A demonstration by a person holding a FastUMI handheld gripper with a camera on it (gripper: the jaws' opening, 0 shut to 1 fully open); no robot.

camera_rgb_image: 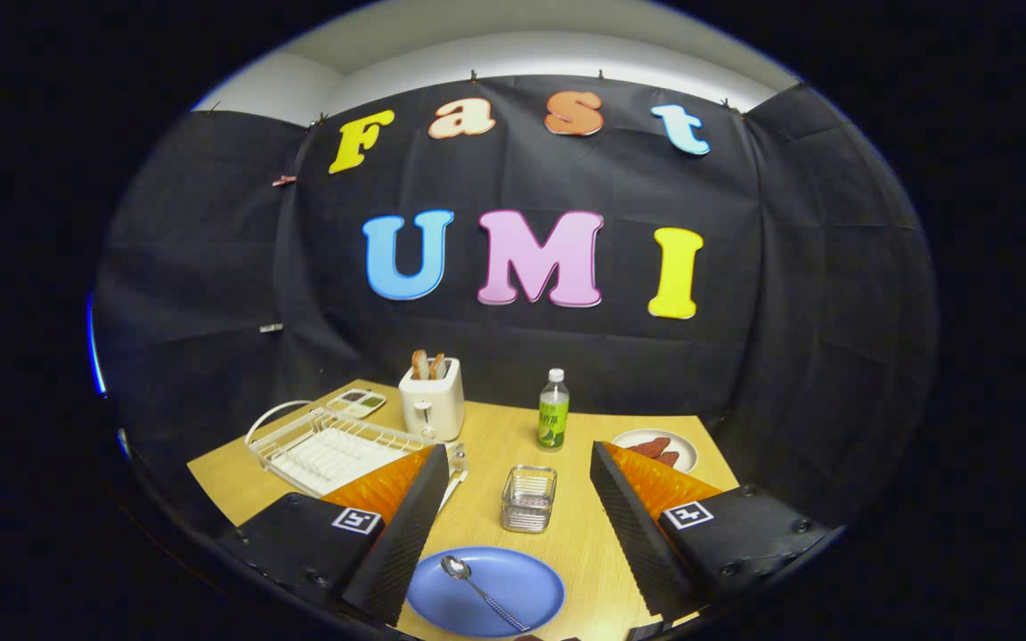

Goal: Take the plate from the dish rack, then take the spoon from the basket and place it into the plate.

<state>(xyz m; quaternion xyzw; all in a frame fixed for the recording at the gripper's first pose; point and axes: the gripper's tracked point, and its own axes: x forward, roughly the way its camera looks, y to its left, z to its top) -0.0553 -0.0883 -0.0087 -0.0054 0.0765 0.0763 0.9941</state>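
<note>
Nearest, gripper [513, 525] fingers spread wide, holding nothing; between them the plate [484, 590] on the table [584, 534], spoon [482, 589] lying in it. Beyond: basket [528, 498], then rack [330, 445], toaster [431, 401], bottle [553, 410].

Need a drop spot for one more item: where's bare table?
Free: the wood between small wire basket and green-labelled bottle. Crowded: white dish rack abuts white toaster. Open gripper straddles blue plate holding metal spoon.

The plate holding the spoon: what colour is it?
Blue plate, gripper view, between the open jaws.
</note>
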